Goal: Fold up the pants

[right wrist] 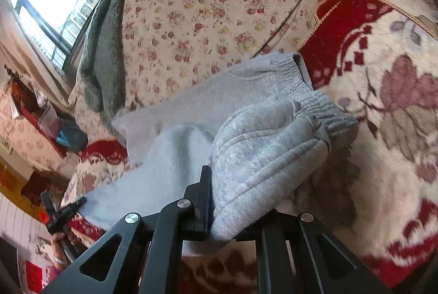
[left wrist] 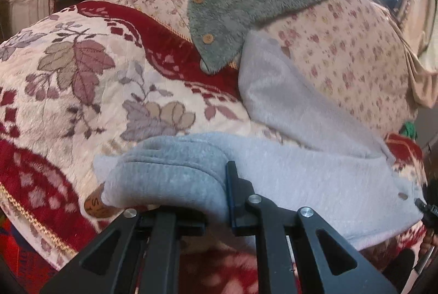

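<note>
The gray pants [left wrist: 287,157] are lying across the red flowered blanket [left wrist: 68,102] on the bed, their far leg running up against the floral quilt [left wrist: 342,61]. The left gripper [left wrist: 175,201] is pinching a bunched cuff at the near edge, while the right gripper [right wrist: 241,201] is clamping the folded waistband end [right wrist: 273,135] just beside bare blanket.

Both grippers pinch cloth.
The left gripper [left wrist: 175,209] is closed on the gray pants [left wrist: 301,173]; the right gripper [right wrist: 241,222] is closed on them too.
</note>
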Demonstrator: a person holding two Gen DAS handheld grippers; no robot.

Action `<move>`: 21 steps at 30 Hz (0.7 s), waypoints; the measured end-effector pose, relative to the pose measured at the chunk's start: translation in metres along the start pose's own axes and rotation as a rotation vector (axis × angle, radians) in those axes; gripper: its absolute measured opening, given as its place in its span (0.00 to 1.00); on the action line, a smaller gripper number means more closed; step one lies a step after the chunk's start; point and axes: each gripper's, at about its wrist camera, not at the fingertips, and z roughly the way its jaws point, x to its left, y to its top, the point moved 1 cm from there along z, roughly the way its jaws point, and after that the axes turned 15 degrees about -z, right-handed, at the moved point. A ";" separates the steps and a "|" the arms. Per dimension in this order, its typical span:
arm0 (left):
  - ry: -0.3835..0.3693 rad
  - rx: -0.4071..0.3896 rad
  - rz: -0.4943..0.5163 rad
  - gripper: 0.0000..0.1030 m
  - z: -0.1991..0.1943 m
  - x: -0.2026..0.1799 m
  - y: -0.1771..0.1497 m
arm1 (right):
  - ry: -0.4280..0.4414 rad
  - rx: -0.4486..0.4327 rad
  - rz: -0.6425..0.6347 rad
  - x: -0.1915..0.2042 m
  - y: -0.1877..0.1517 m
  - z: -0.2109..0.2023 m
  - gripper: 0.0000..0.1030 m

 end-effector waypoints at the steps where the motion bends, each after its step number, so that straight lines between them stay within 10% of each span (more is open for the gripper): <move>1: 0.001 0.005 0.011 0.11 -0.001 0.002 -0.004 | -0.002 0.013 -0.004 -0.001 -0.007 -0.001 0.10; 9: -0.011 0.070 0.019 0.22 0.001 0.026 -0.031 | -0.047 0.169 0.057 -0.026 -0.054 0.029 0.13; 11: -0.023 0.060 -0.025 0.57 -0.003 0.034 -0.029 | -0.059 0.215 0.076 -0.033 -0.061 0.035 0.17; 13: -0.054 0.007 -0.085 0.68 -0.015 0.047 -0.026 | -0.070 0.248 0.069 -0.035 -0.061 0.032 0.31; 16: -0.059 0.008 -0.116 0.68 -0.021 0.057 -0.022 | -0.134 0.298 0.014 -0.036 -0.061 0.012 0.66; 21: -0.024 0.025 -0.156 0.68 -0.016 0.063 -0.017 | -0.061 0.318 -0.153 -0.003 -0.049 -0.022 0.66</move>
